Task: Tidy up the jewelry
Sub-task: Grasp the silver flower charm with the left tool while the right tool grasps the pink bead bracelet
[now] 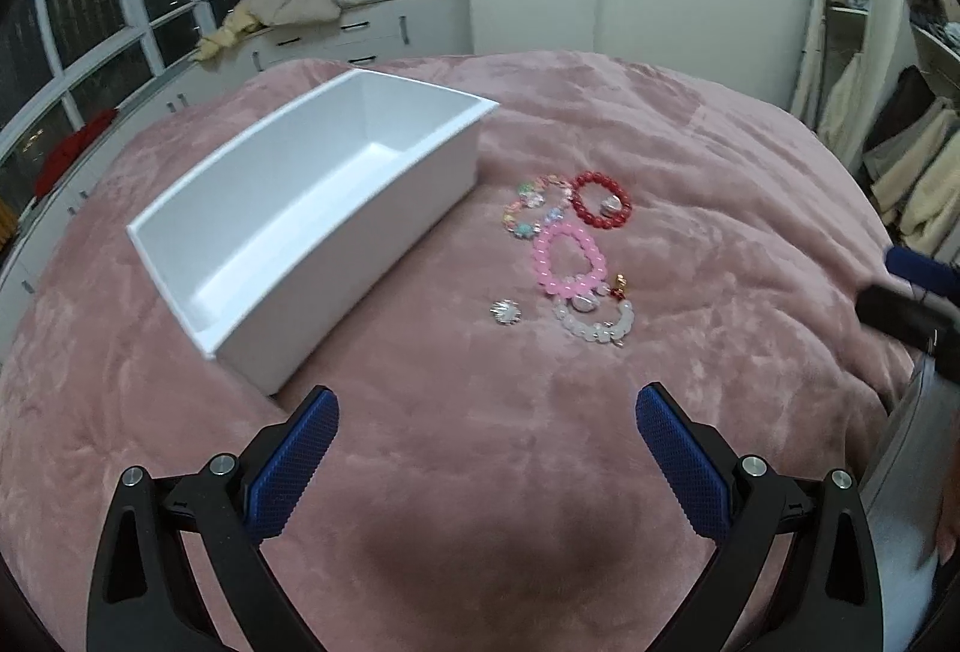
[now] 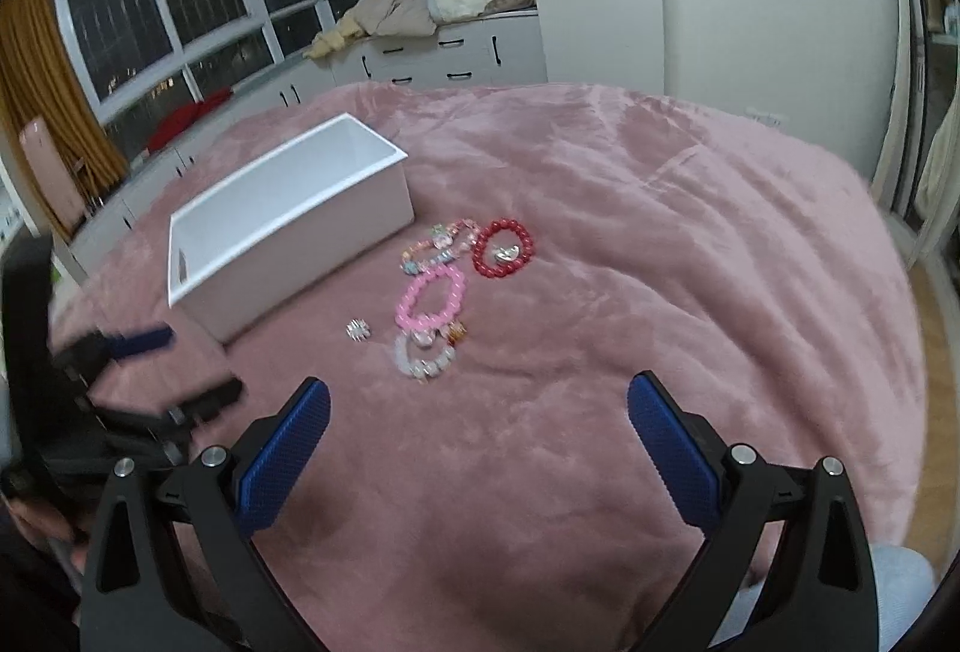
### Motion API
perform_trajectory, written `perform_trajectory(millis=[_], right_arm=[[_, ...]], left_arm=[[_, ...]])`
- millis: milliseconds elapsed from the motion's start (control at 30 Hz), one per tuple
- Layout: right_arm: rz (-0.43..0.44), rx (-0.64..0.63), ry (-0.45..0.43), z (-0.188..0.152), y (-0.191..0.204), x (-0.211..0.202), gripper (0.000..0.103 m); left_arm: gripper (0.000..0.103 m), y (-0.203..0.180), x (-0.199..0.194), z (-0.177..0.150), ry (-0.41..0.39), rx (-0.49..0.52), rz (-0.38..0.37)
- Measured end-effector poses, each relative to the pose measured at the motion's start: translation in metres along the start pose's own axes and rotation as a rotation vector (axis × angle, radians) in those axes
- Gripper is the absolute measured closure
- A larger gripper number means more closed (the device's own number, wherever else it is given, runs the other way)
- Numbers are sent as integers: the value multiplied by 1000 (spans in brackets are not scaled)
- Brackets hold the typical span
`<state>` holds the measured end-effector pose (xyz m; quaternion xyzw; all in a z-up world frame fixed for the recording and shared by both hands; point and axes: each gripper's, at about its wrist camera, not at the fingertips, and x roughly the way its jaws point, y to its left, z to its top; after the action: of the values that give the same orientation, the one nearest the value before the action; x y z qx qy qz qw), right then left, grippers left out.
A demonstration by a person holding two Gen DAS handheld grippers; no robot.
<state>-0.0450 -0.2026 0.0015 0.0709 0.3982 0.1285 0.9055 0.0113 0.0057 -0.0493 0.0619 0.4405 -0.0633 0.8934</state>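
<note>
An empty white box lies on the pink blanket. To its right lie a red bead bracelet, a multicoloured charm bracelet, a pink bead bracelet, a clear white bead bracelet and a small silver ring. My left gripper is open and empty, short of the jewelry. My right gripper is open and empty, also short of it. The right gripper shows blurred at the left wrist view's right edge; the left one shows blurred in the right wrist view.
The pink blanket covers a bed. White drawers piled with clothes stand under dark windows behind. A wardrobe with hanging items is at the right.
</note>
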Motion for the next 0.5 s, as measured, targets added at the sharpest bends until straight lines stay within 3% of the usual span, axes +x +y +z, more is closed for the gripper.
perform_trajectory(millis=[67, 200, 267, 400, 500], right_arm=[[24, 29, 18, 6, -3, 15, 15], [69, 50, 73, 21, -1, 57, 24], [67, 27, 93, 26, 3, 76, 28], [106, -6, 146, 28, 8, 117, 40], [104, -49, 152, 32, 13, 140, 49]], left_arm=[[3, -4, 12, -2, -3, 20, -38], [8, -9, 37, -3, 12, 40, -100], [23, -12, 51, -2, 20, 49, -118], [29, -14, 78, 2, 28, 50, -155], [42, -13, 100, 7, 40, 45, -179]])
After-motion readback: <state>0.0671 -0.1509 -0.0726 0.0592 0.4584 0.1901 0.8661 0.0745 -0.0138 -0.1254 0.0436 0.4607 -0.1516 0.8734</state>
